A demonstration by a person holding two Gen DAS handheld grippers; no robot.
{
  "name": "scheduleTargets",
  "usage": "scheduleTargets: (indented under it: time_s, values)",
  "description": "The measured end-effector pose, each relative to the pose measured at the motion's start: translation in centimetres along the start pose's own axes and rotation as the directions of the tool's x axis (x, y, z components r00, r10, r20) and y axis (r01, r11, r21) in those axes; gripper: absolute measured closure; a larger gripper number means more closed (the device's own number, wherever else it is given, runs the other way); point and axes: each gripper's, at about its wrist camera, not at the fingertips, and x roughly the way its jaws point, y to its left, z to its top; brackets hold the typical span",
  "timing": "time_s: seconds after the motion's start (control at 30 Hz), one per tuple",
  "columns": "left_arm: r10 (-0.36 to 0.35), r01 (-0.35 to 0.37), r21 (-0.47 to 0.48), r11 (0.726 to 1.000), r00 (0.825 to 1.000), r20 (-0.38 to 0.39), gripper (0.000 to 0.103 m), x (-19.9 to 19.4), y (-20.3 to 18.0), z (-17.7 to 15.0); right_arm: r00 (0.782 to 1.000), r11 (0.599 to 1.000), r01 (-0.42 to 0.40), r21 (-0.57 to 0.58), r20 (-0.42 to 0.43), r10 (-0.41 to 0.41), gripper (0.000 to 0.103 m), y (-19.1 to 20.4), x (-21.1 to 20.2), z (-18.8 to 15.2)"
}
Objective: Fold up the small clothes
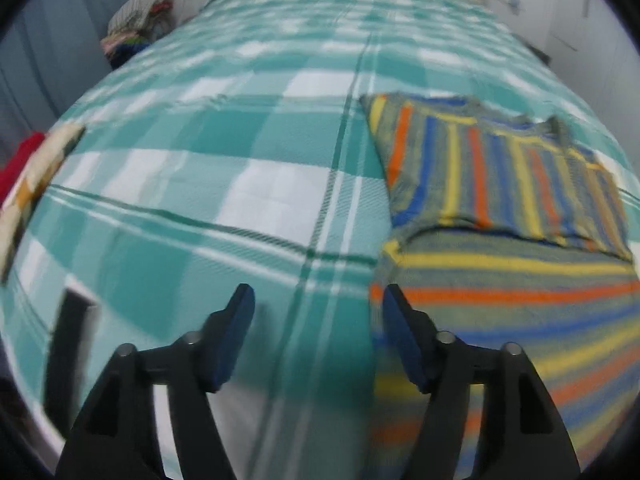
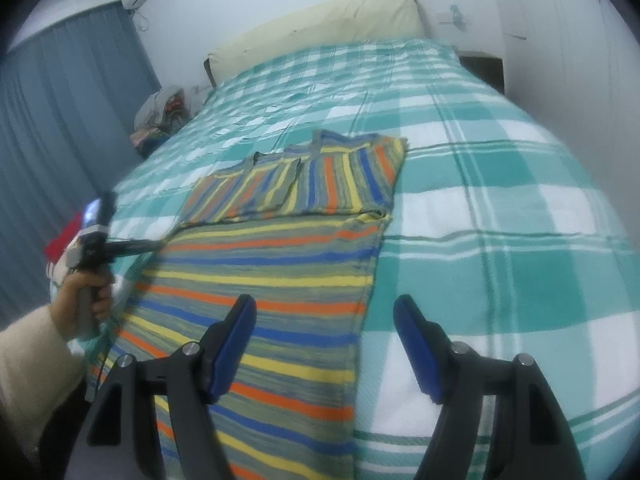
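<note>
A striped shirt (image 2: 272, 280) in orange, blue, yellow and grey lies flat on the teal checked bedspread (image 2: 500, 184), with its sleeves folded in over the far part (image 2: 312, 180). In the left wrist view the shirt (image 1: 500, 272) fills the right side. My left gripper (image 1: 318, 300) is open and empty, just above the shirt's left edge; it also shows in the right wrist view (image 2: 158, 245), held by a hand at that edge. My right gripper (image 2: 324, 316) is open and empty, over the shirt's right edge near its hem.
A cream headboard (image 2: 320, 24) stands at the far end of the bed. A pile of clothes (image 2: 160, 116) sits left of the bed by blue curtains (image 2: 60, 128). More fabric, red and patterned (image 1: 28, 176), lies at the bed's left edge.
</note>
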Motion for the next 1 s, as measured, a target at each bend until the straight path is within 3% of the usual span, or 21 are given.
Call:
scheduleTargets:
  time_s: [0.13,0.2,0.27,0.3,0.37,0.43,0.47,0.57,0.6,0.67,0.73,0.77,0.8,0.83,0.87,0.9,1.0]
  values:
    - [-0.069,0.058,0.085,0.995,0.988,0.135,0.023,-9.3,2.0,-1.4,1.0,0.998,0.022,-0.059,0.009,-0.021,0.032,0.0,-3.5,0.8]
    - [-0.082,0.054,0.113,0.992,0.961,0.264,0.0,-14.9,3.3,-2.2,0.997,0.992,0.066,-0.111,0.035,-0.063,0.032,0.0,-6.2,1.2]
    - [-0.094,0.045,0.151,0.988,0.936,0.339,0.0,-18.0,3.8,-3.9,0.988,0.978,0.138,-0.157,0.084,-0.126,0.031,-0.1,-9.6,1.8]
    - [-0.094,0.039,0.173,0.984,0.942,0.321,0.0,-18.3,3.7,-4.8,0.982,0.97,0.169,-0.173,0.114,-0.15,0.025,-0.2,-11.5,2.0]
    - [-0.118,0.074,0.209,0.975,0.972,0.205,0.001,-16.5,2.9,-7.6,0.977,0.964,0.195,-0.181,0.127,-0.174,0.017,-0.4,-13.4,2.2]
    - [-0.142,0.13,0.201,0.971,0.989,0.046,0.003,-13.2,1.9,-11.6,0.986,0.973,0.163,-0.165,0.065,-0.154,0.016,-0.7,-13.4,1.5]
    - [-0.142,0.143,0.2,0.969,0.99,-0.019,0.004,-11.8,1.4,-13.3,0.992,0.982,0.121,-0.143,-0.006,-0.123,0.016,-0.9,-12.6,0.7]
    - [-0.125,0.159,0.213,0.964,0.979,-0.163,0.025,-8.5,-0.2,-17.0,0.978,1.0,0.004,-0.028,-0.21,-0.01,0.018,-1.6,-8.9,-3.6]
    - [-0.132,0.169,0.185,0.968,0.972,-0.197,0.026,-7.8,-0.3,-17.7,0.965,1.0,-0.028,0.01,-0.262,0.029,0.026,-1.6,-7.7,-4.9]
    - [-0.152,0.183,0.128,0.975,0.963,-0.222,0.027,-7.2,-0.3,-18.6,0.933,0.993,-0.074,0.092,-0.346,0.102,0.036,-1.7,-5.3,-7.6]
    - [-0.158,0.19,0.131,0.973,0.961,-0.225,0.044,-7.3,-0.8,-19.0,0.91,0.982,-0.089,0.166,-0.388,0.148,0.041,-1.7,-3.1,-9.7]
    - [-0.175,0.214,0.146,0.966,0.954,-0.244,0.075,-7.4,-1.3,-19.1,0.901,0.979,-0.097,0.177,-0.402,0.161,0.046,-1.6,-2.5,-10.4]
    - [-0.18,0.225,0.161,0.961,0.949,-0.259,0.098,-7.4,-1.7,-19.2,0.883,0.979,-0.098,0.181,-0.437,0.169,0.067,-1.4,-1.5,-11.2]
    - [-0.183,0.231,0.169,0.958,0.948,-0.259,0.099,-7.7,-1.8,-19.1,0.857,0.978,-0.1,0.185,-0.483,0.179,0.097,-1.1,-0.5,-12.0]
    - [-0.193,0.239,0.165,0.957,0.947,-0.255,0.099,-8.0,-1.7,-18.8,0.845,0.975,-0.119,0.187,-0.497,0.198,0.097,-0.8,-0.1,-12.3]
    - [-0.227,0.269,0.138,0.953,0.939,-0.258,0.099,-8.4,-1.4,-18.3,0.847,0.976,-0.127,0.177,-0.492,0.199,0.097,-0.4,-0.3,-12.2]
    - [-0.363,0.372,0.011,0.928,0.911,-0.195,0.099,-10.3,0.7,-15.3,0.873,0.973,-0.158,0.168,-0.437,0.217,0.097,-0.2,-1.9,-10.0]
